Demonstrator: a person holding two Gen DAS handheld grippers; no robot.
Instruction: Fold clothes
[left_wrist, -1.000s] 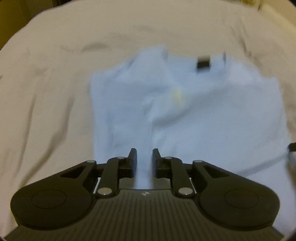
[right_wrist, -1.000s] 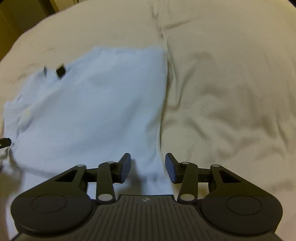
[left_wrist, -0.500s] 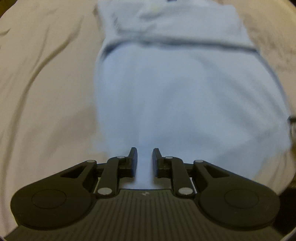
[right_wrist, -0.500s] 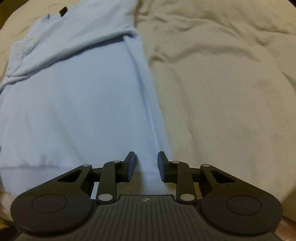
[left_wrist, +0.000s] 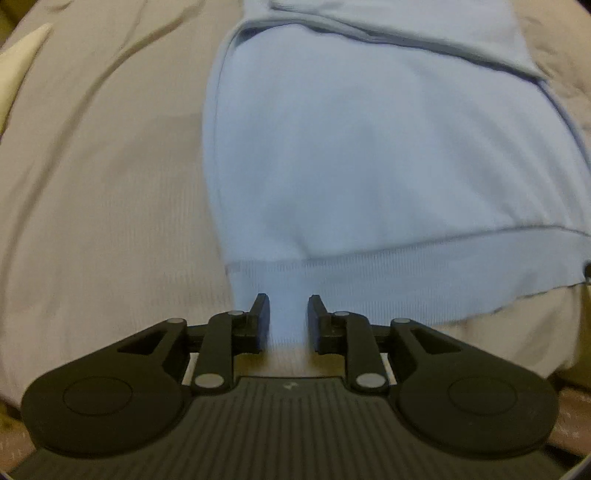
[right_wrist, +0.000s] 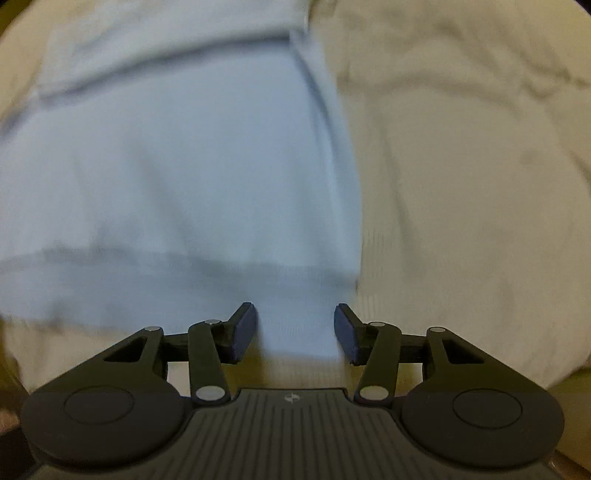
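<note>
Down low over the bed, left wrist view first. Pale blue sweatshirt (left_wrist: 369, 155) lies flat on the beige bedspread (left_wrist: 99, 184), its ribbed hem band (left_wrist: 369, 280) nearest me. My left gripper (left_wrist: 287, 314) straddles that hem near the garment's left corner; the jaws stand partly apart, with a strip of ribbed cloth running between them. Whether the pads actually press the cloth I cannot tell; a gap shows on each side. Far end of the garment: a folded-over layer crosses the top, cut off by the frame. A pale pointed shape (left_wrist: 22, 48) at the upper left edge, too cropped to identify. A dark speck at the right edge, unreadable.

Right wrist view. Heavily blurred. Same sweatshirt (right_wrist: 184, 166), hem band (right_wrist: 166, 284) smeared into grey streaks. My right gripper (right_wrist: 294, 326) sits at the hem's right corner, jaws wide apart, cloth lying between them but clear of both pads. Bedspread (right_wrist: 461, 184) fills the right half, creased. The garment's left side runs out of frame; the fold at the top is only a vague shadow line.
</note>
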